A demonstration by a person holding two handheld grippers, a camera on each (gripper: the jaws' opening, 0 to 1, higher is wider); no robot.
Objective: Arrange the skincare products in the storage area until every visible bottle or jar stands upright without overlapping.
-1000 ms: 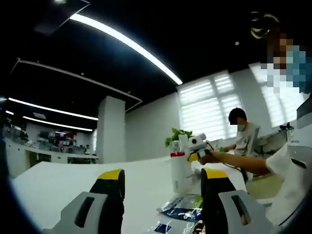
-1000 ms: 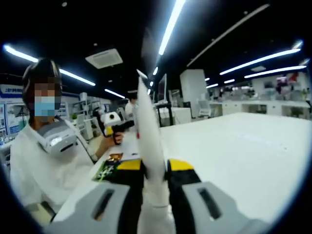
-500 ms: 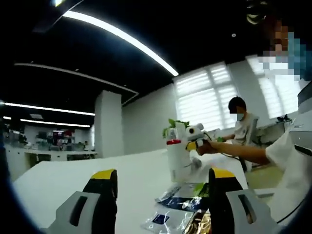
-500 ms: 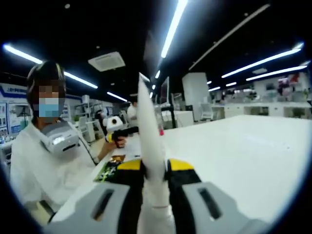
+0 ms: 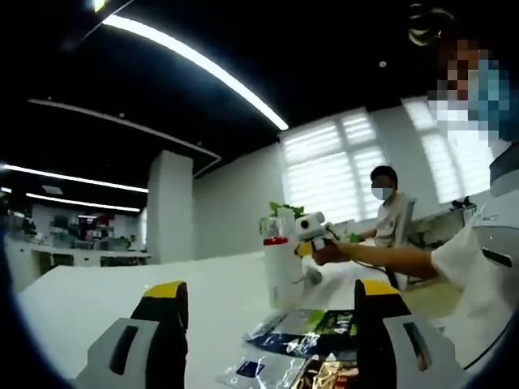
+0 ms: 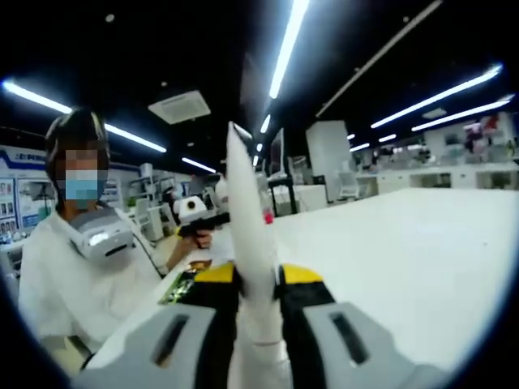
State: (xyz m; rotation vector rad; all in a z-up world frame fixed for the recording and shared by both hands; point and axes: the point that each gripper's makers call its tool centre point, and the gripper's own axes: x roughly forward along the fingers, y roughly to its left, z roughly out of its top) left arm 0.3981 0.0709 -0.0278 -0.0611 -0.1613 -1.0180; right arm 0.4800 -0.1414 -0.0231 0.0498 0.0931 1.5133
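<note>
**White tube upright in right gripper, left gripper free**

White table (image 5: pixel 97 292): largest item, wide bare top; a good landing area for an upright placement.

Person (image 6: pixel 77 267) holding both grippers, seated at the table edge.

Left gripper (image 5: pixel 263 340): jaws spread wide, nothing between them. Judged ready to steady or collect the next item.

Right gripper (image 6: pixel 258 284): jaws closed tight on the white tube (image 6: pixel 247 219), clamped near its lower end so the tapered end points up. Judged: this hold keeps it vertical for setting down. In the left gripper view it appears as a white bottle-like shape (image 5: pixel 280 271) over the table.

Sachets (image 5: pixel 300 344): flat foil packets lying on the table near the left jaws, some overlapping.
</note>
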